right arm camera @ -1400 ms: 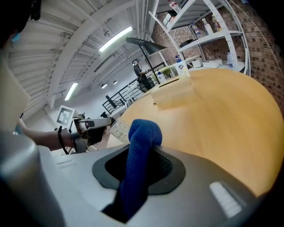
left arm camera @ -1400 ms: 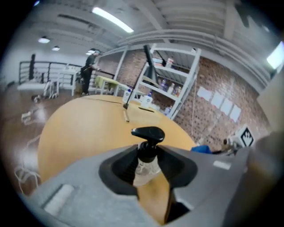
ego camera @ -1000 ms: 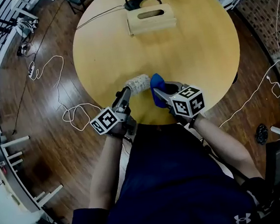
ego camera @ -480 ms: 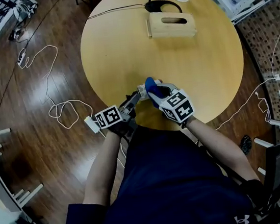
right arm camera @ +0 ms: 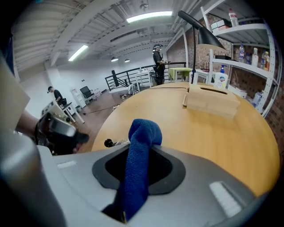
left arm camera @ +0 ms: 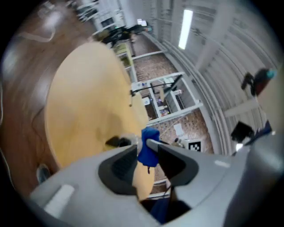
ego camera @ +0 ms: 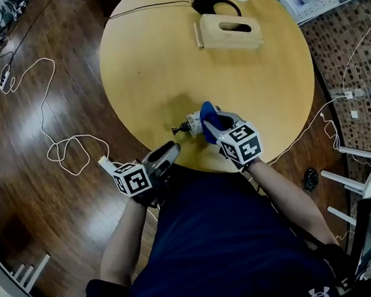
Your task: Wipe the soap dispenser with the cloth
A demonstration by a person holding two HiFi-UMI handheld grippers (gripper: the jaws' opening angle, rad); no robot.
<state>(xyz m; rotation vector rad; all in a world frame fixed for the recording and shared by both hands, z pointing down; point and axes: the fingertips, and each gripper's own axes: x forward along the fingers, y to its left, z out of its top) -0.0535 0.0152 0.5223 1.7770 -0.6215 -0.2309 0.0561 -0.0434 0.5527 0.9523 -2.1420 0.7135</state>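
The soap dispenser, whitish with a black pump, lies on its side near the front edge of the round wooden table. My right gripper is shut on a blue cloth and holds it against the dispenser's right end. In the right gripper view the cloth stands up between the jaws, and the pump peeks out to the left. My left gripper sits off the table edge, clear of the dispenser. Its jaws are opening with nothing between them. In the left gripper view the dispenser and cloth lie beyond the fingertips.
A wooden tissue box and a black lamp base stand at the table's far side. White cables trail over the wooden floor on the left. Shelves with bottles and a standing person are in the background.
My left gripper has let go of the dispenser and drawn back off the table edge to the left. The dispenser now rests on the table. The right gripper stays at it with the cloth.
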